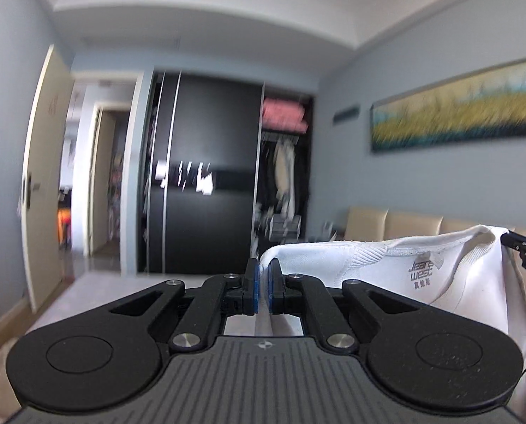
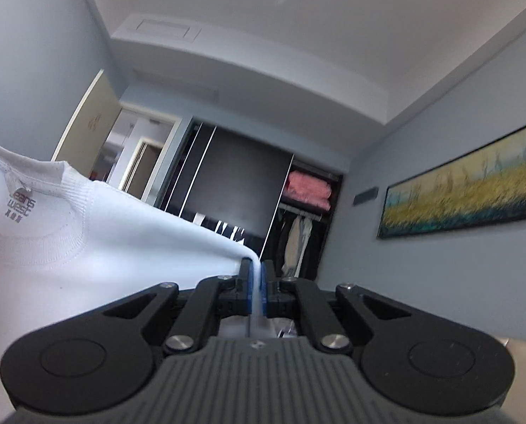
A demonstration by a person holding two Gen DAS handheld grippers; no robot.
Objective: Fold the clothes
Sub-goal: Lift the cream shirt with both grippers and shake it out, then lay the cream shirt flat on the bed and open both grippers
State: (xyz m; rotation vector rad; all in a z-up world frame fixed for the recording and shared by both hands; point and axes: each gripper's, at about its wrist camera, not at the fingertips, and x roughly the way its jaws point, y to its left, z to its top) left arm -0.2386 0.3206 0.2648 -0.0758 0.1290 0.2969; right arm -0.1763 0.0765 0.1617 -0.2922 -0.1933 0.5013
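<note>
Item: white T-shirt [image 1: 450, 282], crew neck, grey brand print inside the collar. Held up in the air, spread between two hand-held grippers, collar at the top edge between them, body hanging out of sight below. Likely held so in order to shake it flat and find its midline before laying it down to fold.

Item: left gripper [image 1: 262, 284]. Blue pads pinched together on a thin fold of the shirt's upper edge, to one side of the collar; cloth runs out from between them towards the collar.

Item: right gripper [image 2: 256, 288]. Pads likewise nipped on the shirt's upper edge, on the collar's other side; the fabric slopes taut from the pads up to the collar. Its dark tip [image 1: 524, 251] shows in the left wrist view beyond the collar, at the shirt's far corner. The two grips sit at matching points either side of the collar, most likely the shoulders, which keeps the garment level and square.

Item: dark wardrobe [image 2: 241, 180], well beyond the shirt, one bay open with pink folded bedding [image 2: 309, 190] on a shelf and hanging clothes beneath.

Item: long landscape painting [image 2: 467, 198], on the wall right of the wardrobe.

Item: open door [image 1: 44, 176], left of the wardrobe.

Folding proper: judged not yet begun.
</note>
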